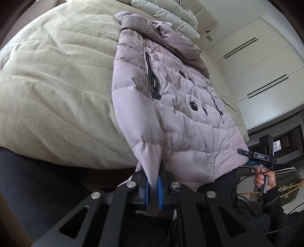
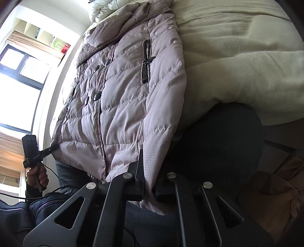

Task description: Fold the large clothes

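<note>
Lilac quilted nylon, the jacket [image 1: 171,91] is laid front-up along the beige bedspread [image 1: 53,79], its long axis running straight away from both sets of fingers toward the ribbed collar [image 1: 140,26], hem overhanging the near edge. The left gripper [image 1: 153,187] is clamped on one hem corner, and the right gripper [image 2: 149,187] is apparently clamped on the other, its pads partly hidden. Dark buttons and pocket zips face up.

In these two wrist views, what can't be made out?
- Sleeve ends of the jacket: buried between each tool's pads, left tool, right tool.
- Jacket's underside: pressed against the bed.
- Pillows: cut off by the top edge, both views.
</note>
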A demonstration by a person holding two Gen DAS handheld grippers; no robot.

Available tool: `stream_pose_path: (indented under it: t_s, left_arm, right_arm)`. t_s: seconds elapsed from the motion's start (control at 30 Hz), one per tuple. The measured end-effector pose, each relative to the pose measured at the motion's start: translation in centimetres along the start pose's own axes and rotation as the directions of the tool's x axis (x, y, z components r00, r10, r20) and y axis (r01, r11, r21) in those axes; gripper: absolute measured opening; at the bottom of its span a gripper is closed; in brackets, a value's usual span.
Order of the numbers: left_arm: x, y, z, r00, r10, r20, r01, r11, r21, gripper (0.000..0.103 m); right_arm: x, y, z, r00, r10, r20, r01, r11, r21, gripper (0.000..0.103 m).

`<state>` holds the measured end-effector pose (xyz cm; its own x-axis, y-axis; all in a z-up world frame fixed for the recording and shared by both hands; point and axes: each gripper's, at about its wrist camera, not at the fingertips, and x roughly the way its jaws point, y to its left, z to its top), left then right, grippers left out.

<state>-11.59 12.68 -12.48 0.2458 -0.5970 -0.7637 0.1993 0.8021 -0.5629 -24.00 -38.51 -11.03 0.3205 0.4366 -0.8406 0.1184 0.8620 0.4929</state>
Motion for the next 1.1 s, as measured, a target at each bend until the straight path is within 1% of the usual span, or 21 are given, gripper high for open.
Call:
stream_pose_path:
  t_s: [0.13,0.2,0.27,0.3,0.33,0.37,0.43,0.5,0.57,0.63,0.73,0.77,0.8,0.83,0.9,0.93,1.1]
  left_arm:
    - [-0.1,0.0,-0.9,0.999,0.022,-0.024,-0.023,1.000,-0.006,0.007]
    - [0.0,0.3,-1.4,0.999,0.018,-0.043,-0.019,1.000,-0.015,0.007]
    - [-0.5,0.9,-1.2,0.999,-0.022,-0.043,0.020,0.999,-0.049,0.007]
    - [-0.8,0.9,-1.1,0.998,-0.055,-0.031,0.053,0.997,-0.063,0.007]
    - [-1.3,0.9,-0.5,0.995,-0.103,-0.010,0.102,0.992,-0.078,0.007]
    - [-1.7,0.7,0.2,0.988,-0.157,0.014,0.157,0.983,-0.094,0.007]
    - [-3.0,0.1,1.7,0.965,-0.253,0.073,0.260,0.960,-0.101,0.007]
    - [-4.5,-0.3,3.4,0.932,-0.333,0.141,0.348,0.932,-0.099,0.007]
    - [-5.8,-0.4,5.5,0.893,-0.396,0.212,0.423,0.901,-0.099,0.007]
    - [-6.9,-0.5,7.7,0.854,-0.439,0.281,0.479,0.873,-0.090,0.007]
    - [-7.5,0.4,11.1,0.789,-0.492,0.368,0.562,0.820,-0.109,0.007]
    - [-7.5,0.8,12.3,0.775,-0.494,0.393,0.574,0.812,-0.110,0.007]
    - [-7.4,1.1,13.5,0.765,-0.488,0.420,0.577,0.809,-0.112,0.007]
    - [-7.2,1.6,14.8,0.753,-0.485,0.445,0.586,0.802,-0.117,0.007]
    - [-6.4,2.7,17.2,0.720,-0.494,0.487,0.622,0.771,-0.137,0.007]
    - [-6.1,3.1,18.2,0.708,-0.496,0.504,0.634,0.759,-0.144,0.007]
    - [-4.2,3.9,23.9,0.681,-0.482,0.552,0.653,0.740,-0.159,0.007]
  right_arm:
    - [-1.1,-0.2,-0.5,1.000,-0.005,0.008,0.005,1.000,-0.001,0.005]
    - [-1.2,-0.3,-0.7,1.000,0.005,0.005,-0.005,1.000,0.004,0.005]
    - [-1.4,-0.7,-0.9,1.000,0.029,0.008,-0.029,0.999,0.022,0.005]
    - [-1.5,-0.6,-0.8,0.999,0.052,0.016,-0.052,0.998,0.031,0.005]
    - [-1.7,-0.6,-0.3,0.996,0.084,0.031,-0.086,0.996,0.038,0.005]
    - [-1.9,-0.6,0.0,0.992,0.120,0.049,-0.123,0.991,0.047,0.005]
    - [-2.6,0.2,1.0,0.980,0.178,0.087,-0.183,0.982,0.047,0.005]
    - [-3.6,1.0,2.4,0.962,0.237,0.139,-0.244,0.969,0.039,0.005]
    - [-4.8,1.6,4.1,0.937,0.283,0.205,-0.296,0.955,0.036,0.005]
    - [-5.9,2.2,6.3,0.905,0.328,0.272,-0.348,0.937,0.027,0.005]
    - [-7.2,2.8,10.0,0.859,0.366,0.358,-0.395,0.919,0.009,0.005]
    - [-7.5,3.3,11.3,0.843,0.372,0.388,-0.405,0.914,0.006,0.005]
    - [-7.8,3.4,12.7,0.829,0.372,0.417,-0.410,0.912,0.002,0.005]
    - [-8.0,3.6,14.0,0.819,0.364,0.444,-0.404,0.915,-0.005,0.005]
    - [-8.4,3.5,17.1,0.804,0.344,0.486,-0.388,0.922,-0.010,0.005]
    - [-8.3,3.7,18.4,0.800,0.329,0.502,-0.373,0.928,-0.012,0.005]
    - [-7.7,5.1,24.7,0.795,0.230,0.561,-0.270,0.963,-0.011,0.005]
